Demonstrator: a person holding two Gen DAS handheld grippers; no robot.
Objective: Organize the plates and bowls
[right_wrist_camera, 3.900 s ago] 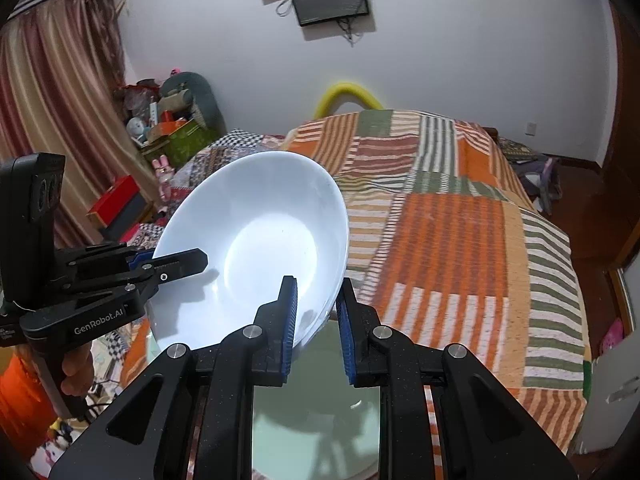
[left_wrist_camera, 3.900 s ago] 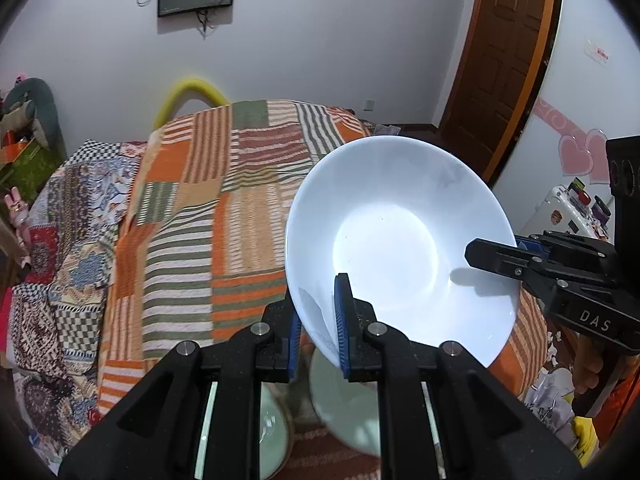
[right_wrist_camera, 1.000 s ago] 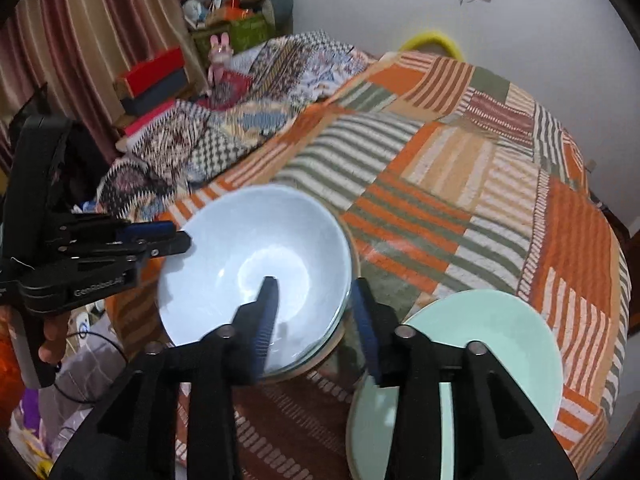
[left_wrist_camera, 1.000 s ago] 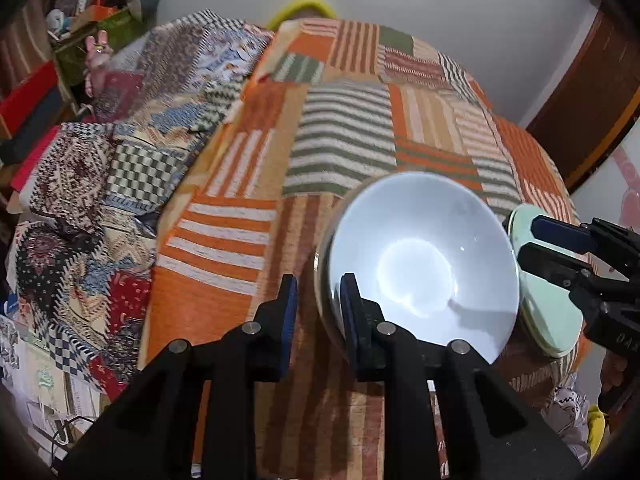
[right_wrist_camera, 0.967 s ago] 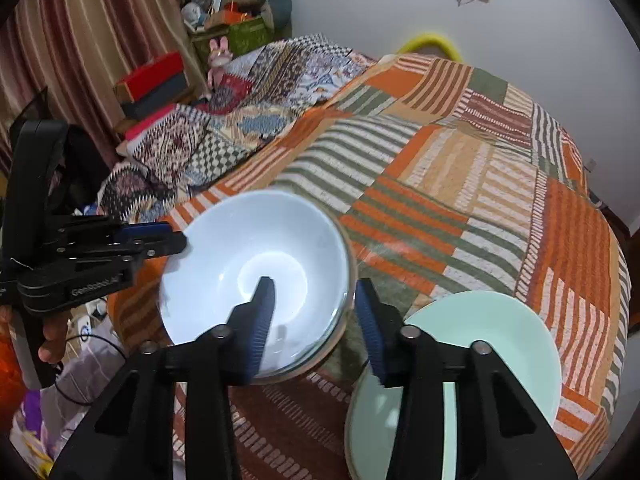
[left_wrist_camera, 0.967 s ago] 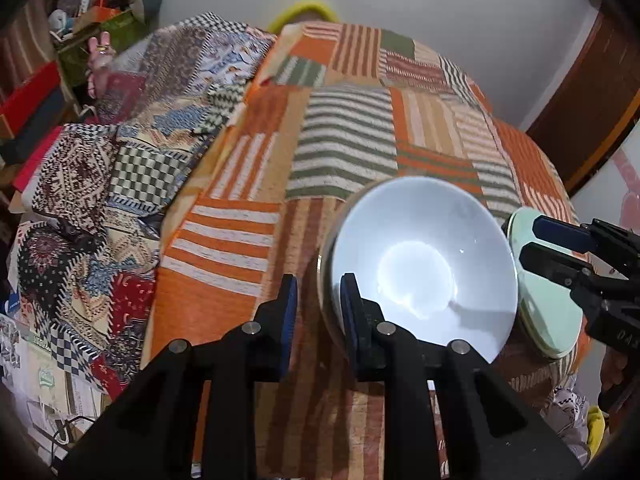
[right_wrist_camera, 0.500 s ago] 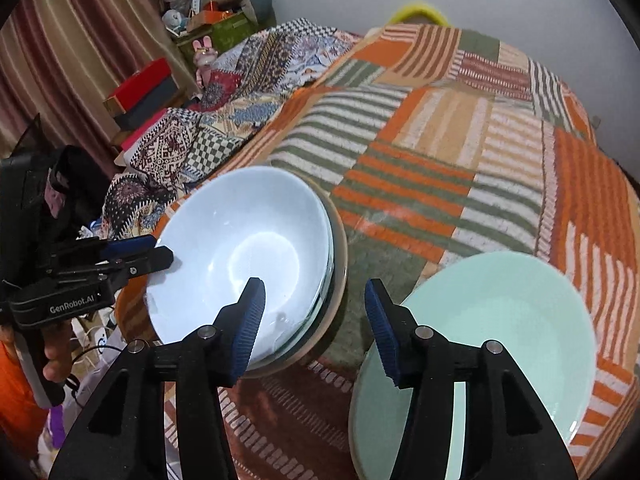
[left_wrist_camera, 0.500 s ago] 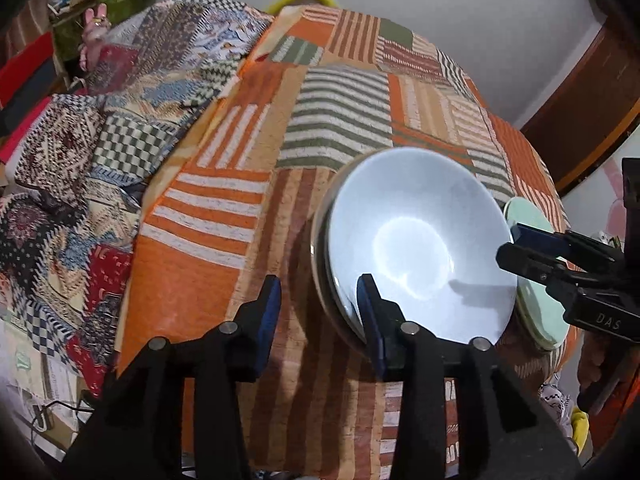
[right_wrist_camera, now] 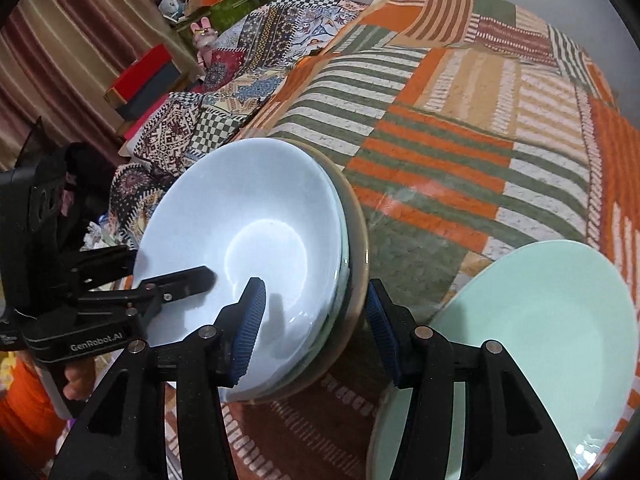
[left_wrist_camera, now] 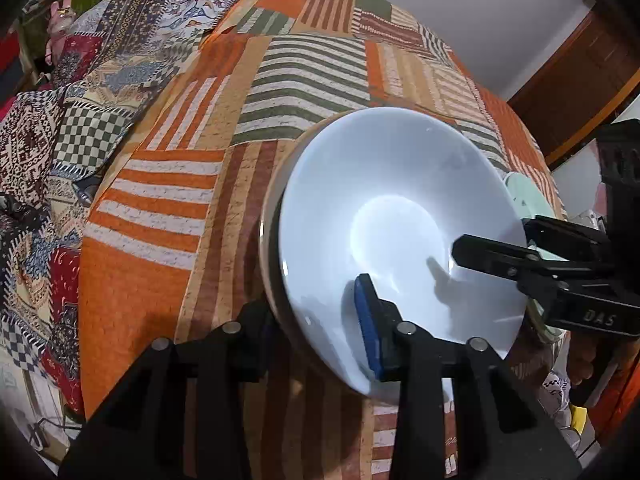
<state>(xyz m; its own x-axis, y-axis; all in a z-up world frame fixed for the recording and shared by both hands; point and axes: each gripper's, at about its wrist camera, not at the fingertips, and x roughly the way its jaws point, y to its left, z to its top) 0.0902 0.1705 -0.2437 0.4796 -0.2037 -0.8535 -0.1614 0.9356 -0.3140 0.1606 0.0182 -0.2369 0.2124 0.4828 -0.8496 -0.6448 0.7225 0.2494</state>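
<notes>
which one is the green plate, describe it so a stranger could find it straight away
Start from the orange and green striped patchwork cover; near its front edge sits a stack topped by a white bowl. The green plate lies on the cover just right of that stack, alone. It is pale mint and shallow, where the stacked dishes are white and deeper.

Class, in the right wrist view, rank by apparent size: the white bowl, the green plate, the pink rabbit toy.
1-2. white bowl and green plate: similar, and the plate is cropped, so unranked.
3. pink rabbit toy: smallest, though farthest away.
</notes>
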